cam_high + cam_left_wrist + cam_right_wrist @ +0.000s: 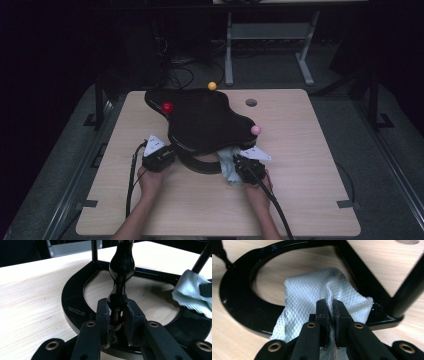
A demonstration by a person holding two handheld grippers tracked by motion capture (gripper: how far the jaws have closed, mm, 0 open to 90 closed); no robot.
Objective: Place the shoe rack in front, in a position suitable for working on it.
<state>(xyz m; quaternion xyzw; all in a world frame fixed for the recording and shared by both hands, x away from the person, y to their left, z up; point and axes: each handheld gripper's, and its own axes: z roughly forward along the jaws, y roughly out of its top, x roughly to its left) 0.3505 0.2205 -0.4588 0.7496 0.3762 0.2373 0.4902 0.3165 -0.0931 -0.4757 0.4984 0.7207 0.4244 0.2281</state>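
A glossy black stand (200,122) sits mid-table, with a wavy top plate and a curved base ring (197,165). My left gripper (165,152) is at the ring's left front. In the left gripper view, this left gripper (117,315) is shut on a wavy black post (122,270) that rises from the base ring (72,297). My right gripper (240,162) is at the ring's right front. It is shut on a white textured cloth (312,292), which lies over the base ring (239,302). The cloth (190,292) also appears at the right of the left gripper view.
A red ball (167,107), a yellow ball (212,85) and a pink ball (255,130) stand at the top plate's edges. A straight black leg (409,290) slants close to the right of my right gripper. The wooden table (310,165) has a small round hole (251,102) at the back.
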